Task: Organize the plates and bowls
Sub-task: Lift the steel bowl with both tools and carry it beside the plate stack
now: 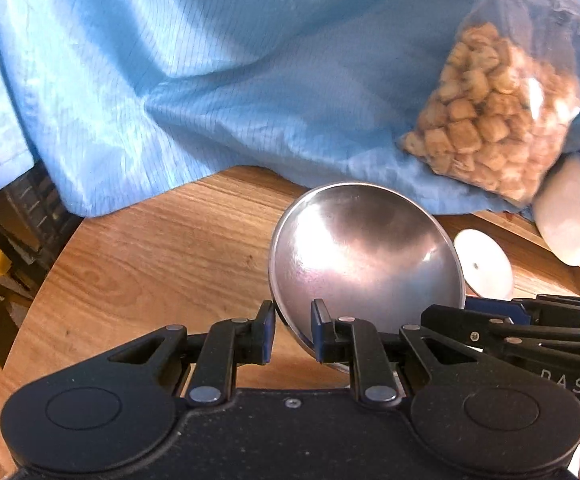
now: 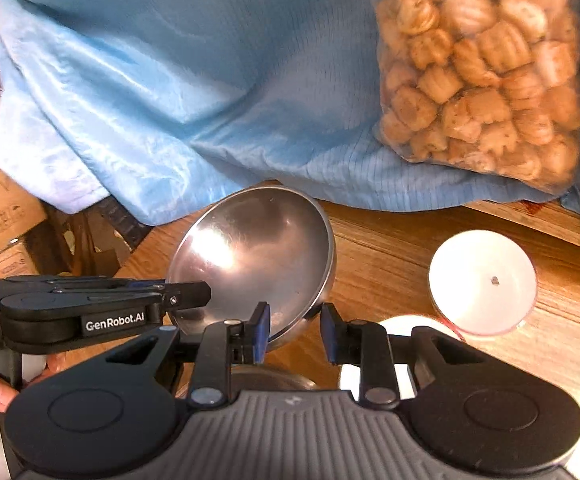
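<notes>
Steel bowl (image 1: 364, 252) is pinched by its rim in both — left hand-held gripper (image 1: 293, 330) and right hand-held gripper (image 2: 295, 330) — tilted above the tabletop (image 1: 150, 256); keep both grips level.

A shiny silver bowl (image 1: 364, 256) sits over a warm brown wood-grain table (image 1: 150, 248). Behind lies a light blue cloth (image 1: 210, 60) with fine pinstripes. At far right, a clear bag (image 2: 482, 64) holds tan snacks; near it, a white lid (image 2: 482, 280).
</notes>
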A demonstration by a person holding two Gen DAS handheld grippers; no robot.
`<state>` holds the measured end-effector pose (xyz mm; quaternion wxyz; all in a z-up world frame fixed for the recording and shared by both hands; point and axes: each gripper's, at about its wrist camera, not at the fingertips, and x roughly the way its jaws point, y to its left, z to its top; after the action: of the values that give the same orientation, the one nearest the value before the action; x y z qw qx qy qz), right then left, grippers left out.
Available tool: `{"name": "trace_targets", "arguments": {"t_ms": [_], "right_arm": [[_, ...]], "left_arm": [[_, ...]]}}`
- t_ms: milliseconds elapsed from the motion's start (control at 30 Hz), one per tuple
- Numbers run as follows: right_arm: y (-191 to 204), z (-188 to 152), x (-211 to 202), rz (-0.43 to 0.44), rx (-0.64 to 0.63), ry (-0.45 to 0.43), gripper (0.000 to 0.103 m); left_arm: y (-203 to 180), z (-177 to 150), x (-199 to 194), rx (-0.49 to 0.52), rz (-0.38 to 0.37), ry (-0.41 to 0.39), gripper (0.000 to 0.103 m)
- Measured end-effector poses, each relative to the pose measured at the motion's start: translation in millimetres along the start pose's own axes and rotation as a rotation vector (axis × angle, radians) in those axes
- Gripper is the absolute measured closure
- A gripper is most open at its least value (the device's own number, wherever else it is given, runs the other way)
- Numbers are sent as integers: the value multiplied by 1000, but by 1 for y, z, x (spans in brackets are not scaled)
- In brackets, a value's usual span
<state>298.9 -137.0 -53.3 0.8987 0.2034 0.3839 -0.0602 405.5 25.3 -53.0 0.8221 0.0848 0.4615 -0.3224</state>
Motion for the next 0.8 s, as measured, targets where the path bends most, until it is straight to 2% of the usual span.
{"name": "trace_targets", "arguments": {"t_ms": [333, 600, 800], "right_arm": [[-24, -35, -70, 21, -50, -39, 72], [-64, -76, -134, -5, -34, -58, 72], [-95, -107, -168, -27, -30, -41, 72]], "left_arm": [[-57, -29, -36, -4, -20, -14, 83], [-125, -61, -59, 49, -61, -25, 83], [-173, -88, -61, 90, -81, 3, 83]]}}
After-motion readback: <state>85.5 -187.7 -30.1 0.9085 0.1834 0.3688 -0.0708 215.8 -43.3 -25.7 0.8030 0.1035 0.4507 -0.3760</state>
